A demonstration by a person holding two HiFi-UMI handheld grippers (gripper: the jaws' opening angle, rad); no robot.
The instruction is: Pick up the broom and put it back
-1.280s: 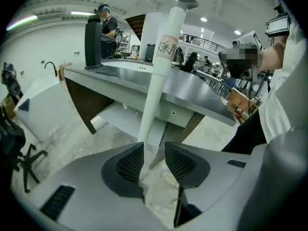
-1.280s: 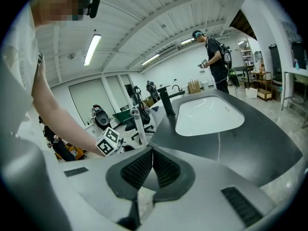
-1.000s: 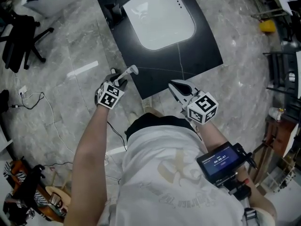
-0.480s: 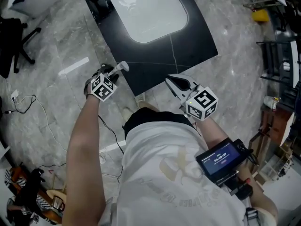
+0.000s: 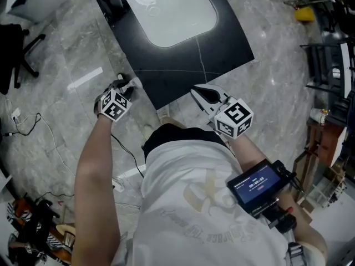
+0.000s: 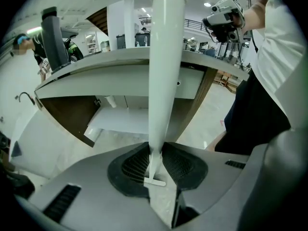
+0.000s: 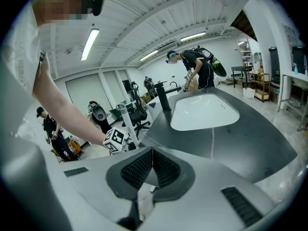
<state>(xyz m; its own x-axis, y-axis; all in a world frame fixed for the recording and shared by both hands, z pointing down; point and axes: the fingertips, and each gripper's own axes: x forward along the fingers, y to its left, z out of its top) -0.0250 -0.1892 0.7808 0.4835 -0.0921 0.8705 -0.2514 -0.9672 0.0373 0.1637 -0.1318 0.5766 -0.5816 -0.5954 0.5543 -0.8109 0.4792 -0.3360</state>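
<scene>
Left gripper view showed your left gripper (image 6: 155, 150) just clamping the broom handle (image 6: 166, 57); you needed it centred before lifting. Your right gripper (image 7: 152, 160) was closed, empty.

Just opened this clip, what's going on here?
A person stands at a dark counter with a white sink, holding a tool in each hand. The left tool has just been closing its jaws, which now clamp the broom handle, a white pole standing upright beside the counter's edge. The right tool is shut on nothing and hangs over the counter's near edge. The broom is gripped but not yet put back.
</scene>
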